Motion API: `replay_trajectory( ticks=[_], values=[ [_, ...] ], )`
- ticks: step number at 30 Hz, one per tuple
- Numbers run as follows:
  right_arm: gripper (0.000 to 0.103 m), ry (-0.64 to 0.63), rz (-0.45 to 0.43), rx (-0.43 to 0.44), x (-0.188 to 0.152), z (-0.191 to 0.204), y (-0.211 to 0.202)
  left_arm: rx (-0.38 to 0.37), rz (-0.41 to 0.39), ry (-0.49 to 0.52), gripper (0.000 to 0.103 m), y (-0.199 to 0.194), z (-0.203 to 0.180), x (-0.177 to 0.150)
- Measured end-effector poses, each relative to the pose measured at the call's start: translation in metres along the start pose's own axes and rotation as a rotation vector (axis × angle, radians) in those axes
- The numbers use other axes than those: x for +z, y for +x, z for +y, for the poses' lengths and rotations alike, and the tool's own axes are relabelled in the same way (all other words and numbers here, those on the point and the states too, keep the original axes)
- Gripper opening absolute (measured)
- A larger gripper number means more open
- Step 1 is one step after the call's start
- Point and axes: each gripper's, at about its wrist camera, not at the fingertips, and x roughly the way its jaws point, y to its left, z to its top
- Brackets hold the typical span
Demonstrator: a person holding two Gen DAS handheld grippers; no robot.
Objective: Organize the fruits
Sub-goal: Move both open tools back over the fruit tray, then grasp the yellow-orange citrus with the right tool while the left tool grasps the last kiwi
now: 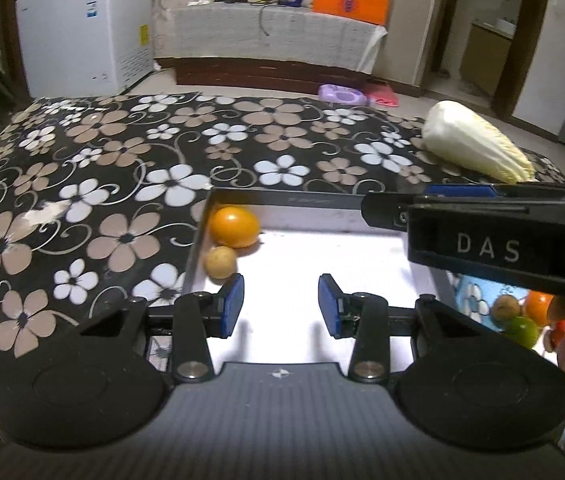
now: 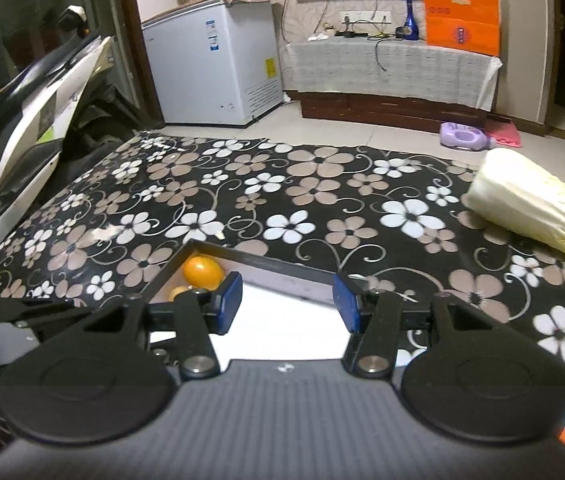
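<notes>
Tray point(image 1: 202, 236): orange point(image 1: 234, 227) and small fruit point(image 1: 220, 262) sit in its far-left corner, sorted.
My jaws: both grippers, left point(image 1: 280, 306) and right point(image 2: 288, 300), spread and empty over the tray.

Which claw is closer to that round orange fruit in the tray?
Left. The left claw hovers just short of the round orange fruit; the right claw sits farther back.

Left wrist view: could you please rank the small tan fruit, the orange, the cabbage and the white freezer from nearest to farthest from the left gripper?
From the left gripper:
1. Small tan fruit, by the tray's left wall.
2. Orange, just behind it in the tray's far-left corner.
3. Cabbage, far right on the floral cloth.
4. White freezer, on the floor, back left.
</notes>
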Motion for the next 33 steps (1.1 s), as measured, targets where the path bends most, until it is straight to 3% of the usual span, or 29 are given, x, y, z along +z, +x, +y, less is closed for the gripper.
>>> replay_trajectory(
  ticks=[9, 15, 19, 27, 33],
  values=[
    [0.052, -0.029, 0.041, 0.035, 0.0, 0.014, 0.02, 0.111, 0.015, -0.051, 0.046, 0.01, 0.006, -0.013],
    [0.05, -0.055, 0.076, 0.073, 0.003, 0.022, 0.036, 0.181, -0.016, -0.045, 0.046, 0.007, -0.004, -0.022],
    [0.041, -0.051, 0.115, 0.118, 0.003, 0.028, 0.049, 0.196, -0.023, -0.036, 0.046, 0.009, -0.005, -0.021],
    [0.038, -0.158, 0.152, 0.139, 0.01, 0.047, 0.071, 0.186, 0.032, -0.051, 0.046, 0.019, -0.005, -0.02],
    [0.036, -0.226, 0.223, 0.154, 0.015, 0.048, 0.091, 0.199, 0.025, -0.043, 0.046, 0.018, -0.008, -0.022]
  ],
)
